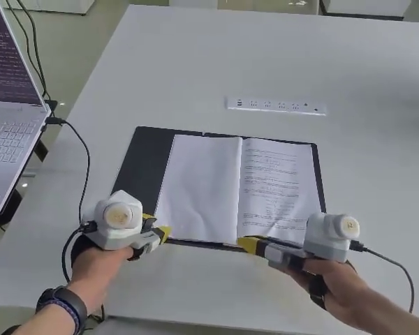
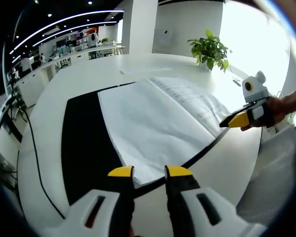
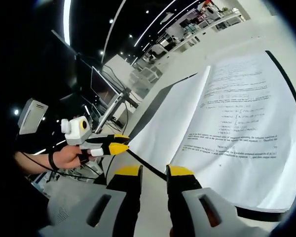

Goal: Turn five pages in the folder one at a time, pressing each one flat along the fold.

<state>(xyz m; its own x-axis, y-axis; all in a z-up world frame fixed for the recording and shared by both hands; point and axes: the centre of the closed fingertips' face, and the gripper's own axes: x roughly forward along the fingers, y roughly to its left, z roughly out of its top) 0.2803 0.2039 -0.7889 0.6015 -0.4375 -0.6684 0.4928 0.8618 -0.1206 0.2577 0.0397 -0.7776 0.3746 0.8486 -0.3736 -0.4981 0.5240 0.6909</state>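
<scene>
— On the white table (image 1: 377, 84), in the head view, what is lying there?

— The folder (image 1: 150, 167) is lying open and flat at the centre, with a blank page (image 1: 199, 188) on its left and a printed page (image 1: 279, 185) on its right. A power strip (image 1: 276, 106) is sitting at 12 o'clock from it and a laptop (image 1: 7, 132) at 9 o'clock.

— And the grippers?

— The left gripper (image 1: 160, 232) is hovering at 7 o'clock by the folder's near edge. The right gripper (image 1: 248, 244) is pointing in from 5 o'clock, its tip just at the fold's near end.

— What is the left gripper view showing?

— Its own jaws are standing slightly apart at 6 o'clock, pinching nothing, with the blank page's corner just beyond them. The right gripper (image 2: 234, 119) is coming in at 3 o'clock, and a plant (image 2: 210, 49) is standing at 1 o'clock.

— And the right gripper view?

— Its jaws are also sitting narrowly parted at 6 o'clock. The folder's black edge is running toward the gap; I cannot tell whether they are touching it. The printed page (image 3: 241, 133) is spreading toward 2 o'clock, and the left gripper (image 3: 119, 146) is waiting at 9 o'clock.
</scene>
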